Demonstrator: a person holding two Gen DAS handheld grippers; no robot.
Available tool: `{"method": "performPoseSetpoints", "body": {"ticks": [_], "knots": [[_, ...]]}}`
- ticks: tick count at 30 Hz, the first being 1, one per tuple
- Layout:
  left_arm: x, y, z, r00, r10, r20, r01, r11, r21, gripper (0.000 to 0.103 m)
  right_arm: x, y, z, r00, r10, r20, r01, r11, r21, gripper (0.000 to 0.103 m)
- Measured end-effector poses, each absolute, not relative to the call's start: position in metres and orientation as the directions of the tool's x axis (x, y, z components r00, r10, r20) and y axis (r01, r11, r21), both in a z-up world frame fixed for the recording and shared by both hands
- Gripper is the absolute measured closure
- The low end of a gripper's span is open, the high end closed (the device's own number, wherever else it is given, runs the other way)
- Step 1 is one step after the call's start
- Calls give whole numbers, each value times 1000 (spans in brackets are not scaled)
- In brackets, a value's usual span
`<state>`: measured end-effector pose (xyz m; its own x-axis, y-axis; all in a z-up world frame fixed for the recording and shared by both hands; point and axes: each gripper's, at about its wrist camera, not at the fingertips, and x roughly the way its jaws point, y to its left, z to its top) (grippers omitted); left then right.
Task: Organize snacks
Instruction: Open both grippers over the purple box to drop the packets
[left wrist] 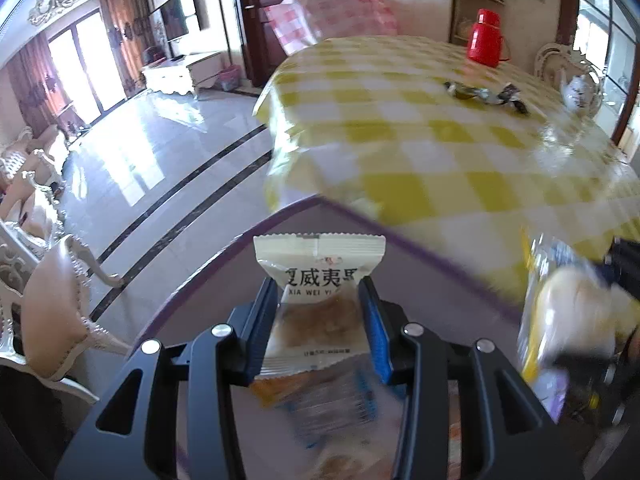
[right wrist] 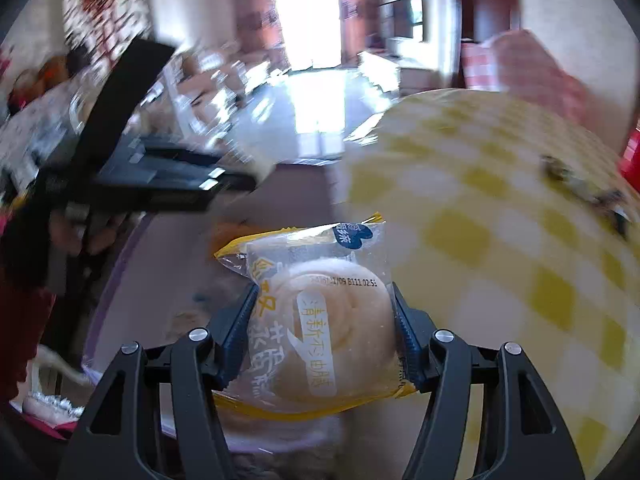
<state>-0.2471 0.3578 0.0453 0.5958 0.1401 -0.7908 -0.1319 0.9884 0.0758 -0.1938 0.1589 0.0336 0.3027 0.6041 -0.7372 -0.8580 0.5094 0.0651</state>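
My left gripper (left wrist: 320, 284) is shut on a white snack packet (left wrist: 318, 304) with Chinese print, held upright over a purple-rimmed container (left wrist: 224, 256). More snack packs (left wrist: 332, 404) lie blurred below it inside the container. My right gripper (right wrist: 322, 292) is shut on a round pastry in a clear yellow-edged wrapper (right wrist: 324, 328), held above the same container (right wrist: 116, 280). That pastry and the right gripper show blurred at the right edge of the left wrist view (left wrist: 568, 320). The left gripper shows as a dark blurred shape in the right wrist view (right wrist: 160, 184).
A table with a yellow-checked cloth (left wrist: 460, 148) lies ahead. On it are wrapped candies (left wrist: 484, 94), a red thermos (left wrist: 486, 38) and a white teapot (left wrist: 580, 92). A pink checked chair cover (left wrist: 332, 12) stands behind. Cream chairs (left wrist: 52, 312) stand left on the tiled floor.
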Motion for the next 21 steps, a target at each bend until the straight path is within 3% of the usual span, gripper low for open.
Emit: {"method": "performPoseSetpoints", "body": {"ticks": [4,7,9,10,21], "knots": [[-253,374,42,581,180,-794,-165,981,102,60,-224,204,22,229,603,-764,-907,416,56,42],[-253,376,40,570,218,-792,-171,975,144,54,-242,228,16,183,617,-765,-932,357,65,39],[-252,373,40,570,272,-776,-187,962,199,17,-248,231,16,132,642,-755,-943,316,104,35],[-252,371,42,578,288,-763,-193,957,215,13,-249,230,19,114,659,-744,-945,303,123,29],[-230,322,62,656,254,-711,-129,966,226,5,-170,133,48,289,694,-659,-815,540,211,28]]}}
